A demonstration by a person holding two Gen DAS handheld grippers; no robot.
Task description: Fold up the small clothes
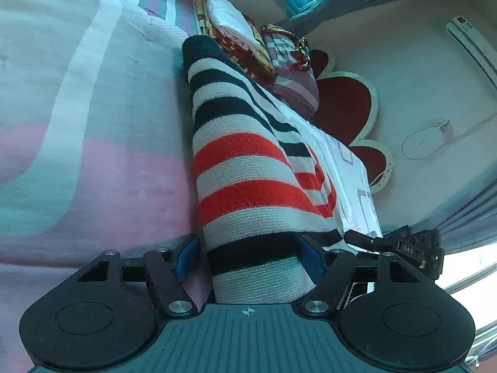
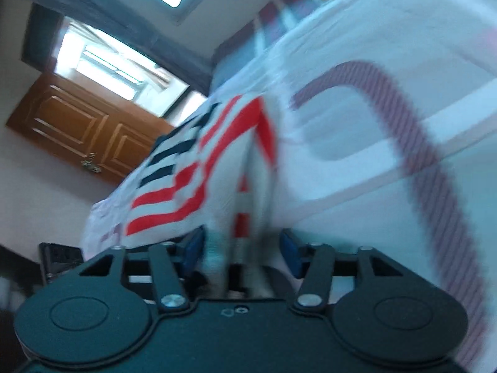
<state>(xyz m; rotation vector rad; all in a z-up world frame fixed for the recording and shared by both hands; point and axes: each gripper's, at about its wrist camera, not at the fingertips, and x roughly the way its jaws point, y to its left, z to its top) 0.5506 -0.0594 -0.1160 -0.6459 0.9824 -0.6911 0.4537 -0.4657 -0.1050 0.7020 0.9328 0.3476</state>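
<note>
1. Left gripper [image 1: 248, 256] part open, straddling striped sweater [image 1: 248, 168] on bed [image 1: 93, 155]; grip uncertain.
2. Right gripper [image 2: 240, 251] likewise, blurred.
3. Could slip if pinched shallowly.

Two close, low wrist views; shared striped garment [image 1: 248, 168].

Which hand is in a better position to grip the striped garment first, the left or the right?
Probably the left. Its left gripper has a thick fold of the striped garment sharply between its blue pads. In the right gripper, cloth sits between the pads too, but the view is blurred.
</note>
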